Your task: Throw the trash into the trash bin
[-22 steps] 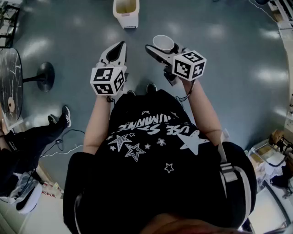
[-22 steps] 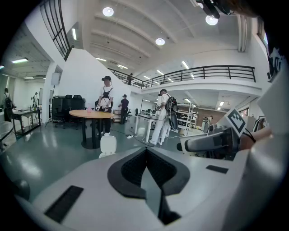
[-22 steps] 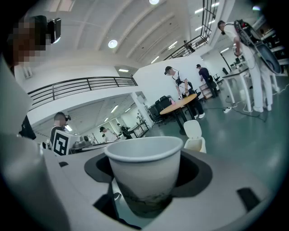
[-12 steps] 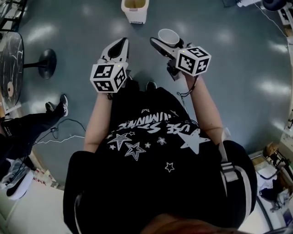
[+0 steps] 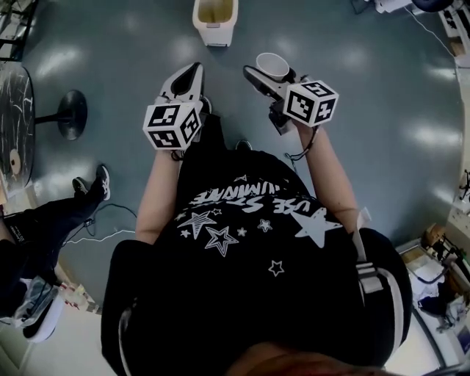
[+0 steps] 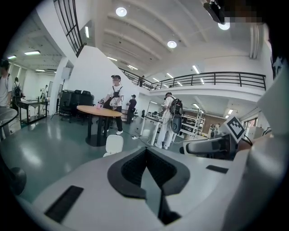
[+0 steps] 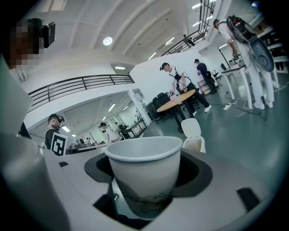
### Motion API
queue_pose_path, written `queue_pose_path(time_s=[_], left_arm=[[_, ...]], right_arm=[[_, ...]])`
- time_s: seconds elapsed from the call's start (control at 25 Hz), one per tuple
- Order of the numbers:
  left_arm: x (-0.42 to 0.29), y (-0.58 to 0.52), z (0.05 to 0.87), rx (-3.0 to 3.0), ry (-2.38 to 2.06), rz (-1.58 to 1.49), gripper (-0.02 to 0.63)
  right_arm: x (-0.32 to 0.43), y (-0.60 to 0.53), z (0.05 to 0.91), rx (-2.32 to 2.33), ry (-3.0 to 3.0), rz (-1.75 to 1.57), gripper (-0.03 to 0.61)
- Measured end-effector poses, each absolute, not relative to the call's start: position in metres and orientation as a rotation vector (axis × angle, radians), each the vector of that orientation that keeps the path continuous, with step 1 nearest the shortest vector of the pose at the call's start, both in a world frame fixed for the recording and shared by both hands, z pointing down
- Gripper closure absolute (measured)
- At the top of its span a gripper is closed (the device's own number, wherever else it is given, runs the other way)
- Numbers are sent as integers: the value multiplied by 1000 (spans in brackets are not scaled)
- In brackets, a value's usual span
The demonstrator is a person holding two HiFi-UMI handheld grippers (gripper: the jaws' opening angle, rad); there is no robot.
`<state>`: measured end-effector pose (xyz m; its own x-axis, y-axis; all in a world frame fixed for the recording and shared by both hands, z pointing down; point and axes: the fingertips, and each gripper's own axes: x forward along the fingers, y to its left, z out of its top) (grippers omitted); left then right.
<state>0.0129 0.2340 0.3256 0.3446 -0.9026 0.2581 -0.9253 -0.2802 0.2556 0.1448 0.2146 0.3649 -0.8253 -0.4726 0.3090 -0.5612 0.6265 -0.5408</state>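
A white paper cup (image 5: 271,66) stands upright between the jaws of my right gripper (image 5: 266,73), which is shut on it. The right gripper view shows the cup (image 7: 143,176) filling the gap of that gripper (image 7: 146,164), empty and stained near its base. My left gripper (image 5: 192,72) is held beside it, a little to the left, jaws together and holding nothing; the left gripper view shows its tips (image 6: 146,153) meeting. The white trash bin (image 5: 214,18) stands on the floor ahead with its lid up. It is also seen as a small bin (image 6: 113,144) and beyond the cup's rim as a bin (image 7: 193,133).
A round dark table (image 5: 15,125) on a black disc foot (image 5: 71,114) stands at the left. Another person's legs (image 5: 51,213) and a floor cable (image 5: 110,217) lie at lower left. Clutter (image 5: 440,250) sits at the right edge. A wooden round table (image 6: 98,111) and people stand beyond the bin.
The bin has shifted slightly right at the top of the head view as the person walks. Both grippers keep their pose and the cup stays held.
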Motion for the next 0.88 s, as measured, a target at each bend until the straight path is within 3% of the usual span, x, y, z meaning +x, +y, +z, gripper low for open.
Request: queue_pose_path(time_s=[0.88], left_arm=[[-103, 59, 334, 2292, -1461, 88, 603]], right_arm=[[33, 57, 368, 1030, -2598, 1013, 236]])
